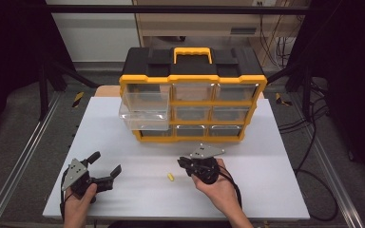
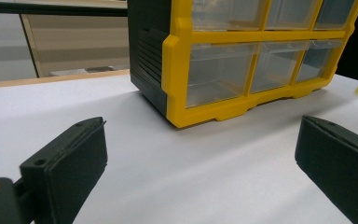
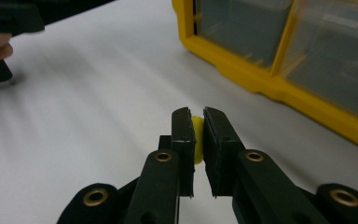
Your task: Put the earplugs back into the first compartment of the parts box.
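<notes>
The right gripper has its jaws drawn in narrow on a small yellow piece, which sits pinched between the two black pads, its rounded top poking up just above them. In the high view the same gripper points toward the person's left, and a second small yellow piece lies on the white table just off its tip, a little to the near side. Ahead of the right gripper stands the yellow and black drawer cabinet, its clear drawers facing the person; the drawer in the left column is pulled out toward the table's front. The left gripper has its jaws spread wide with nothing between them, only bare table; the cabinet's corner stands ahead of it and somewhat to its right. In the high view this gripper sits near the front left of the table, well apart from the right one.
</notes>
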A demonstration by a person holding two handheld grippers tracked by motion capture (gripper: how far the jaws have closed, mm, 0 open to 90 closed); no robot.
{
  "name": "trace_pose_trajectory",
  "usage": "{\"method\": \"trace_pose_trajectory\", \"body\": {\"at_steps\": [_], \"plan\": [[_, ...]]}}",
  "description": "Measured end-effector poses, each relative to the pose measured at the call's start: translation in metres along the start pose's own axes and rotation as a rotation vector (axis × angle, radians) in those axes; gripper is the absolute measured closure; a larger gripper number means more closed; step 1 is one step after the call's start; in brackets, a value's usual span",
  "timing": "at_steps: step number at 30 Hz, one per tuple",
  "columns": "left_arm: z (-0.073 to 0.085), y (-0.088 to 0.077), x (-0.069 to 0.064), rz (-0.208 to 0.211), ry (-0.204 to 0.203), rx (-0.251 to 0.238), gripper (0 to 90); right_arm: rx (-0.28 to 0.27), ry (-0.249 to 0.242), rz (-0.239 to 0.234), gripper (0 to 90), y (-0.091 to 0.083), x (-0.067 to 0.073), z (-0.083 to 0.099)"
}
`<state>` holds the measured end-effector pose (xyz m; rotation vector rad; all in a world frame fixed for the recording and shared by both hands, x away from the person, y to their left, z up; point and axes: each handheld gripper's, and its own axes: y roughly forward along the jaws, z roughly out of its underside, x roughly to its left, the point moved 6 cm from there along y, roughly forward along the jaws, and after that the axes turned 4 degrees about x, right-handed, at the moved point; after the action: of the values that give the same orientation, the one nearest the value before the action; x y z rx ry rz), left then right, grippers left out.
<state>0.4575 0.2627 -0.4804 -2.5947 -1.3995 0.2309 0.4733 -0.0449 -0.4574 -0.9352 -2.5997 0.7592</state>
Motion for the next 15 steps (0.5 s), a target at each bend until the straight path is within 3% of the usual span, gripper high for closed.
{"method": "trace_pose_trajectory", "body": {"at_steps": [8,15], "plan": [[0.000,-0.001,0.002,-0.002,-0.013,-0.005,2.0,-0.109,-0.001,0.070,83.2,-0.041,-0.014,-0.036],[0.000,-0.003,0.003,-0.011,-0.012,-0.005,2.0,-0.186,0.007,0.095,83.2,-0.066,-0.021,-0.063]]}}
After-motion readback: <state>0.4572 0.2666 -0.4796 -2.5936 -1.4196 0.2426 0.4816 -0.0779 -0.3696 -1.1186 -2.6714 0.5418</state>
